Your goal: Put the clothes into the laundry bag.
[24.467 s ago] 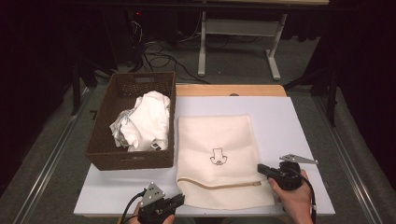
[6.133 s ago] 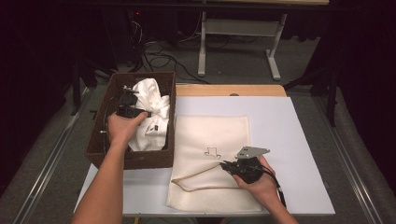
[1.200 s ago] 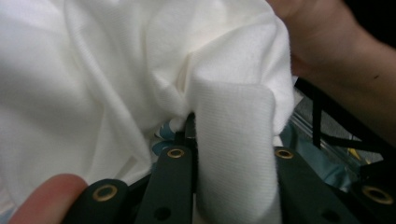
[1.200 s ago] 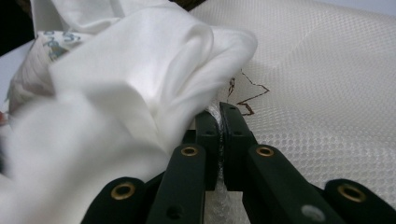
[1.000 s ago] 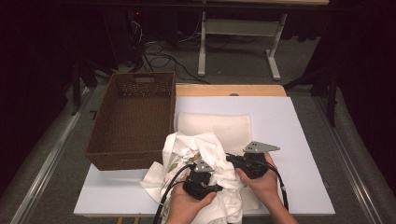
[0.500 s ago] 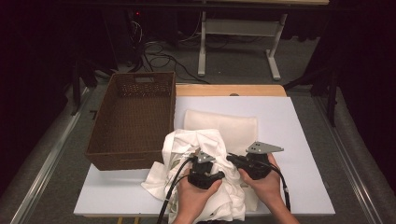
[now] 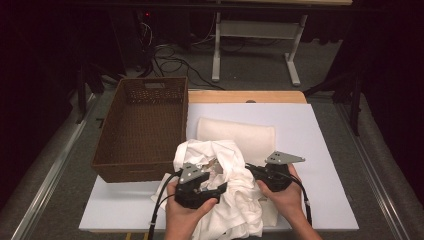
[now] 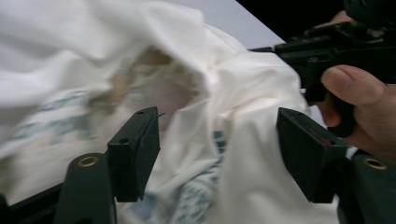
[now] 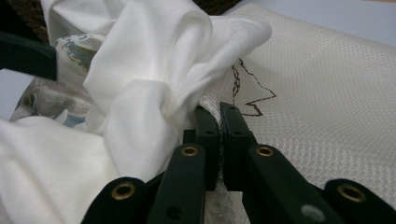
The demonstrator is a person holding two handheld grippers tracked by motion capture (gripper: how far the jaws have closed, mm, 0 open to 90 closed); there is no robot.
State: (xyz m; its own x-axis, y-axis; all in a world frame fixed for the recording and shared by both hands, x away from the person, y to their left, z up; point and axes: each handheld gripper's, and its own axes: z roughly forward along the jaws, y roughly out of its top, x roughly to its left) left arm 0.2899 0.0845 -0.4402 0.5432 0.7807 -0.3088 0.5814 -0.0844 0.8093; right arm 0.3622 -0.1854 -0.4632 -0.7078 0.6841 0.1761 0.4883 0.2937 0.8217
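White surface (image 7: 325, 150) under dim room light, cables on the floor behind. Crumpled white garment (image 7: 230, 185) heaped at the near edge, lying partly over a folded cream cloth (image 7: 240, 135).

- Garment: thin, soft knit with a faint blue-grey print inside the folds; judged light and floppy, likely to slump and trail. Best taken by a thick fold or a hem, not a single loose layer.
- Cream cloth (image 9: 327, 93): coarser waffle weave, dark stitched outline on it, lies flat.
- Left hand-held gripper (image 8: 215, 154): jaws spread wide, garment bunched between them, nothing pinched.
- Right hand-held gripper (image 9: 219, 140): jaws pressed together on a thin edge of fabric where the two cloths meet; which cloth, cannot tell.
- Brown wicker basket (image 7: 142, 125): rectangular, stiff weave, empty, just left of the heap.
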